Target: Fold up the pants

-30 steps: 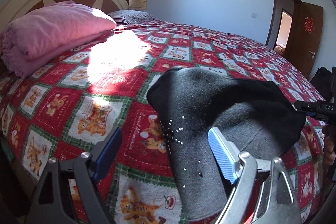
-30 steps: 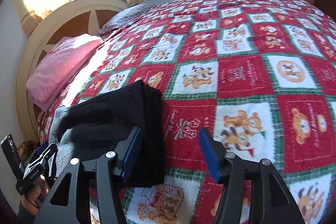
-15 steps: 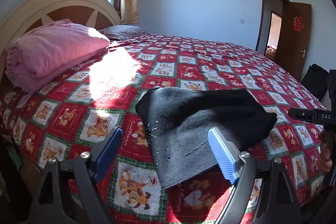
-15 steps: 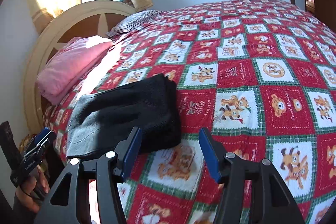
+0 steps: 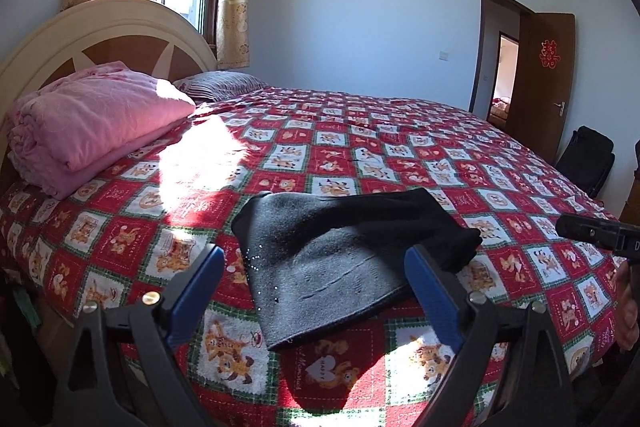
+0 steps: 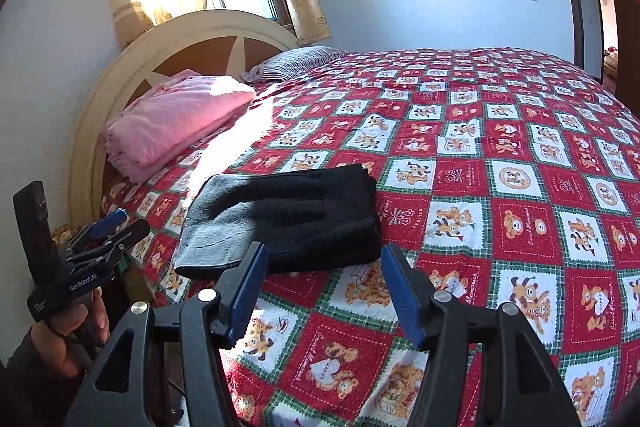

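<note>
we find the folded dark grey and black knit pants point(image 5: 344, 255) lying flat as a compact rectangular bundle on the red, white and green checked bedspread with teddy bear prints point(image 5: 400, 155), near the edge of the bed closest to both cameras. the grey face of the bundle, dotted with small shiny studs, is turned toward the left side of the left wrist view, and the black folded layers sit on its far right side. the left gripper point(image 5: 316, 291), black framed with blue finger pads, hangs above the near edge of the bedspread with its jaws spread wide and nothing between them; its fingers frame the pants in the view without touching them. the right gripper point(image 6: 324, 287), of the same build, also has its jaws spread wide and empty, just short of the near edge of the pants. in the right wrist view we see the left gripper again at the lower left, held in a hand. a folded pink blanket point(image 5: 88, 119) rests near the cream and brown arched wooden headboard point(image 5: 100, 35), well apart from the pants, with a striped grey pillow point(image 5: 224, 85) beside it
</note>
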